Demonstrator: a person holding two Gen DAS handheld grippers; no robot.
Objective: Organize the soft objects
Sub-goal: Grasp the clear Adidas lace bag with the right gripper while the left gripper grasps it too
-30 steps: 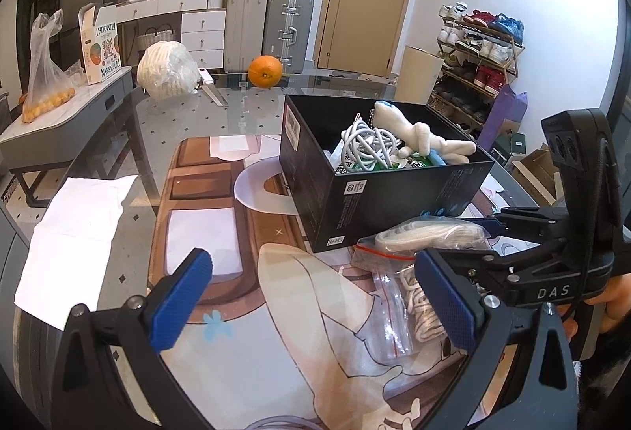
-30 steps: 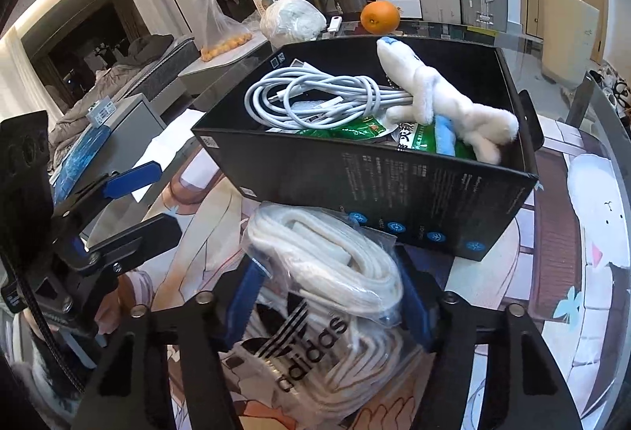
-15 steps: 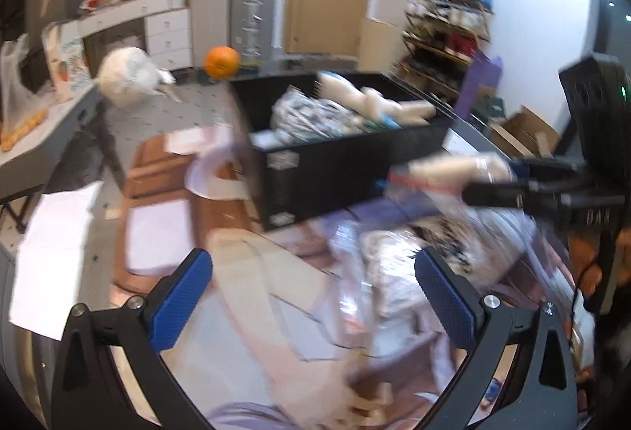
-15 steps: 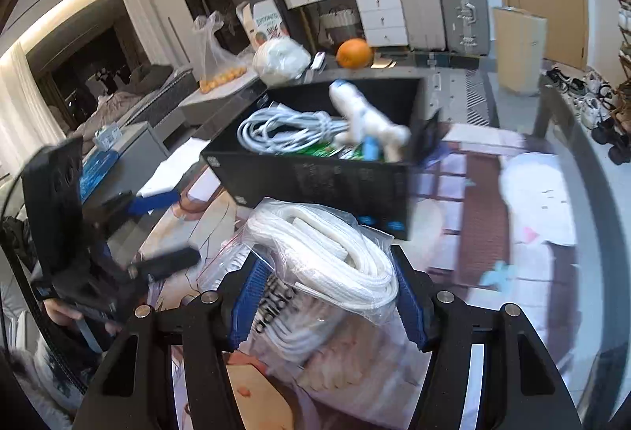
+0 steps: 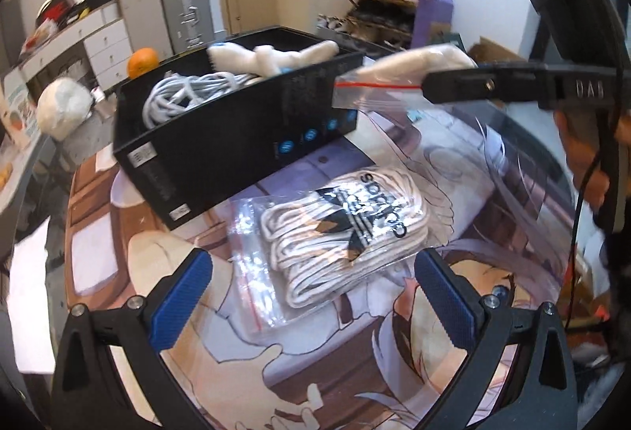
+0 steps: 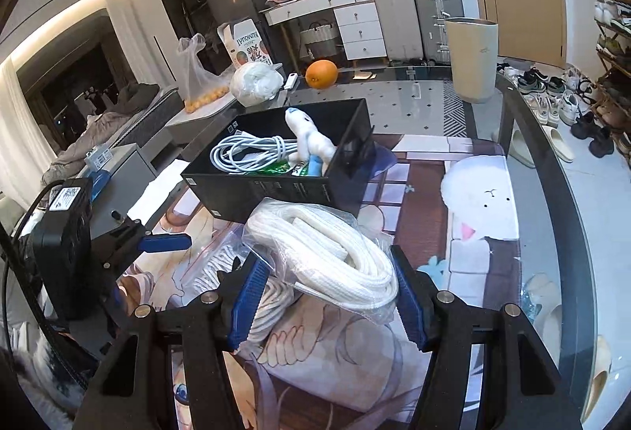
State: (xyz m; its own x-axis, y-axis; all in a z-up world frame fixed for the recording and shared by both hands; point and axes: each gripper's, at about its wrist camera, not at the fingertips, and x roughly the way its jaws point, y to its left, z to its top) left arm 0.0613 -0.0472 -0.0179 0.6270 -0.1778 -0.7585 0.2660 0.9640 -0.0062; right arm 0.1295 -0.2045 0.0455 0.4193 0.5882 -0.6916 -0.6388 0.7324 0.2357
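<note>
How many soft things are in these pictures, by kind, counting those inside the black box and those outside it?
Bags of white laces: 2, one held up by the right gripper, one lying on the mat
Coiled white cables in the black box: 1
White plush toys in the box: 1
Total: 4

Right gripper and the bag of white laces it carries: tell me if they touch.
Touching. The right wrist view shows the right gripper with both blue pads pressed against the bag of white laces, which bulges between them.

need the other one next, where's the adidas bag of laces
In the left wrist view the adidas bag lies flat on the printed mat, just in front of the black box, ahead of the open left gripper.
</note>
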